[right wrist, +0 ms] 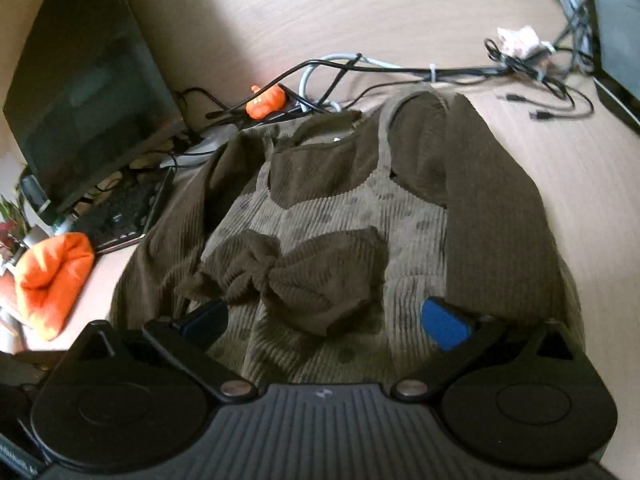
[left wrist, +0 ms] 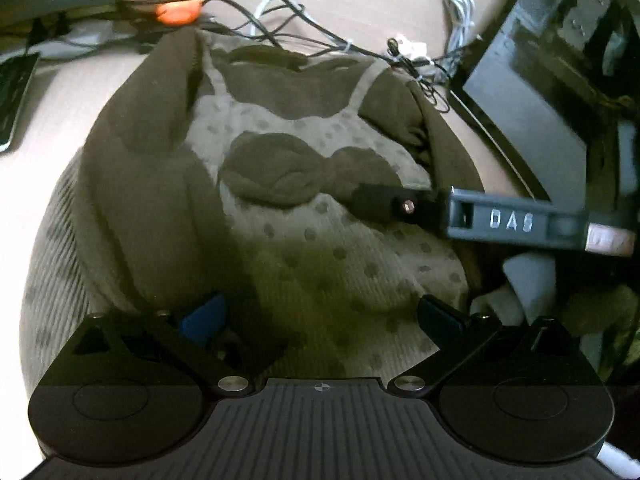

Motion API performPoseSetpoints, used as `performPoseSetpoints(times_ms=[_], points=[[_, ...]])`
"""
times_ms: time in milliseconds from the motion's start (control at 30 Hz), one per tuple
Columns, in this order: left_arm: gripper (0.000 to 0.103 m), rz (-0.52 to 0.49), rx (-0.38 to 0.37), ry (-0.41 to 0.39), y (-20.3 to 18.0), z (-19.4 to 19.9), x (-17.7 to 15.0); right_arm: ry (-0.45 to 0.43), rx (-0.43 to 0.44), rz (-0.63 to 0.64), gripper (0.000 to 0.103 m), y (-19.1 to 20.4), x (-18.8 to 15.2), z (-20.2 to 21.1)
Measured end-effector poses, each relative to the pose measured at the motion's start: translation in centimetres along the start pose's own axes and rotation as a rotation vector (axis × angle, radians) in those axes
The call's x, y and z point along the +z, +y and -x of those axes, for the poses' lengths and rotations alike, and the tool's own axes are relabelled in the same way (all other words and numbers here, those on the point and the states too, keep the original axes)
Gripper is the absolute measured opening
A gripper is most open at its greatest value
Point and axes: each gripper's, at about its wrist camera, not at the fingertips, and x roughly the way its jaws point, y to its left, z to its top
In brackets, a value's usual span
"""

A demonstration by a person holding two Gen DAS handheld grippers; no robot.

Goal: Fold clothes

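A ribbed sweater (left wrist: 304,240) lies flat on the table, beige with dark dots, brown sleeves and a brown bow (left wrist: 288,176) on the chest. Its left sleeve (left wrist: 148,168) is laid inward over the body. My left gripper (left wrist: 322,316) is open just above the lower front, holding nothing. One finger (left wrist: 380,204) of the right gripper reaches in beside the bow. In the right wrist view the sweater (right wrist: 320,216) fills the middle, and my right gripper (right wrist: 326,318) is open close over the bow (right wrist: 296,276). The brown sleeve (right wrist: 496,216) lies folded along the right side.
A tangle of cables (right wrist: 400,68) and a small orange pumpkin figure (right wrist: 266,102) lie past the collar. A dark monitor (right wrist: 88,92) and keyboard (right wrist: 120,216) stand at the left, with orange cloth (right wrist: 52,276) near them. Another black screen (left wrist: 532,92) is at the right.
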Motion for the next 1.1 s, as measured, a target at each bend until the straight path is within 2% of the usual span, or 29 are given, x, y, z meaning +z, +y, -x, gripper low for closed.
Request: performPoseSetpoints(times_ms=[100, 200, 233, 333, 433, 600, 667, 767, 867, 1000, 1100], points=[[0.103, 0.004, -0.029, 0.026, -0.4, 0.9, -2.0, 0.006, 0.029, -0.008, 0.103, -0.9, -1.2, 1.5], [0.103, -0.11, -0.04, 0.053, -1.9, 1.8, -4.7, 0.014, -0.006, 0.022, 0.103, -0.6, -2.3, 2.9], [0.103, -0.164, -0.001, 0.033, -2.5, 3.1, -5.6, 0.013, -0.037, 0.03, 0.103, -0.4, -2.6, 3.4], [0.103, -0.379, 0.124, -0.113, -4.2, 7.5, -7.7, -0.015, -0.082, 0.041, 0.103, 0.3, -3.2, 5.1], [0.103, -0.513, 0.231, -0.147, -4.1, 9.4, -9.0, -0.047, -0.104, 0.068, 0.103, 1.4, -3.7, 6.8], [0.103, -0.624, 0.342, -0.099, -3.5, 9.1, -11.0, -0.089, -0.138, 0.064, 0.103, 2.3, -4.7, 9.1], [0.103, -0.642, 0.372, -0.096, -3.5, 7.7, -11.0, -0.097, -0.148, 0.055, 0.103, 2.5, -5.0, 9.8], [0.103, -0.613, 0.394, -0.072, -3.1, 5.9, -10.3, -0.108, -0.175, 0.072, 0.103, 2.9, -5.6, 10.7], [0.103, -0.625, 0.408, -0.076, -2.9, 4.4, -9.5, -0.111, -0.196, 0.075, 0.103, 3.0, -6.1, 11.4], [0.103, -0.689, 0.45, -0.099, -2.7, 3.7, -9.2, -0.115, -0.223, 0.059, 0.103, 2.7, -6.4, 11.7], [0.103, -0.759, 0.71, -0.224, -0.3, 5.2, -6.5, -0.128, -0.236, 0.076, 0.103, 2.9, -6.2, 12.2]])
